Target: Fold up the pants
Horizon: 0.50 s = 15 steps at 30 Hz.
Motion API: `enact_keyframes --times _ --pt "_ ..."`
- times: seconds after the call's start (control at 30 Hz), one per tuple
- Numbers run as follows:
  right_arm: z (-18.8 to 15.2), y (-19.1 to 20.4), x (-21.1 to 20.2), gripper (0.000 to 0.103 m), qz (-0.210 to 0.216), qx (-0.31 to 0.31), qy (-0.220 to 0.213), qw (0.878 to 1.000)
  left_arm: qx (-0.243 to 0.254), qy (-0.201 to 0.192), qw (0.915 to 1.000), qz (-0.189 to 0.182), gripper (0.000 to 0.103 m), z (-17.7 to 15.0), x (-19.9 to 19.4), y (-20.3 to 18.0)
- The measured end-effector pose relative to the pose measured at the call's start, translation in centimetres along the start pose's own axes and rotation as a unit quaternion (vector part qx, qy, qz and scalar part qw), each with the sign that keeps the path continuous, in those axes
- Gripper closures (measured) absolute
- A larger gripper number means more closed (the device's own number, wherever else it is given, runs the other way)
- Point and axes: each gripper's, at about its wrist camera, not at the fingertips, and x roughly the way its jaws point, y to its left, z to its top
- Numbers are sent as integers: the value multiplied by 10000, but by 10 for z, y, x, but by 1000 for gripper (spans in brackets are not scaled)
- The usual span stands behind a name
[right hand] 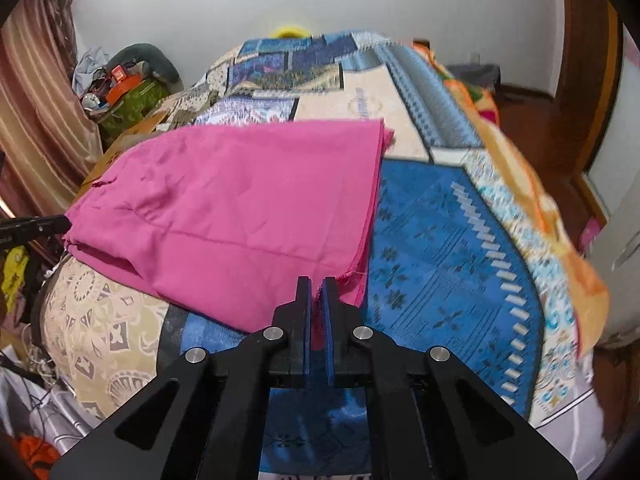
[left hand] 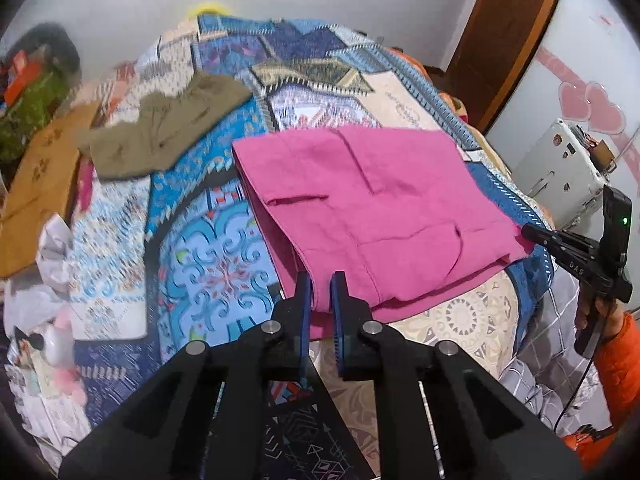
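Pink pants (left hand: pixel 380 200) lie folded in a flat stack on a bed with a blue patterned cover (left hand: pixel 216 264). My left gripper (left hand: pixel 321 284) is shut on the near edge of the pants, with pink cloth pinched between its blue pads. In the right wrist view the same pants (right hand: pixel 240 192) spread left and away. My right gripper (right hand: pixel 316 286) is shut on their near right corner, cloth showing between the pads. The right gripper's tip (left hand: pixel 528 234) also shows at the pants' far right corner, held by a hand in an orange sleeve. The left gripper's tip (right hand: pixel 60 222) meets the left edge.
An olive garment (left hand: pixel 160 132) and a mustard cloth (left hand: pixel 40 184) lie at the bed's far left. A white machine (left hand: pixel 560 168) and a wooden door frame (left hand: pixel 508 40) stand to the right. Clutter (right hand: pixel 120 88) is piled by the curtain. An orange blanket (right hand: pixel 560 232) hangs off the bed's right edge.
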Motion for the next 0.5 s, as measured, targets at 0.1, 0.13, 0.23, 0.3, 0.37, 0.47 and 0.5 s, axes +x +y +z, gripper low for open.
enact_keyframes --times 0.1,0.13,0.23,0.3,0.37,0.47,0.5 --pt "5 -2 -3 100 -118 -72 -107 9998 73 -53 9999 76 93 1 -6 -2" --pt "6 -2 -3 100 -161 -98 -116 9998 97 -19 9999 124 93 0 -5 -2" --pt "3 -8 2 100 -267 -96 -27 9996 77 195 9996 211 93 -9 6 0" --pt "-1 -12 7 100 -232 -27 125 9996 4 352 9991 220 94 -17 16 3" --pt "-5 -13 10 100 -201 2 239 9995 -31 425 9989 206 93 -25 22 5" --pt "-2 -14 6 100 -109 118 270 9995 19 340 9990 275 93 -24 16 3" --pt "2 -14 2 100 -69 167 257 9995 50 284 9991 324 93 -22 13 2"
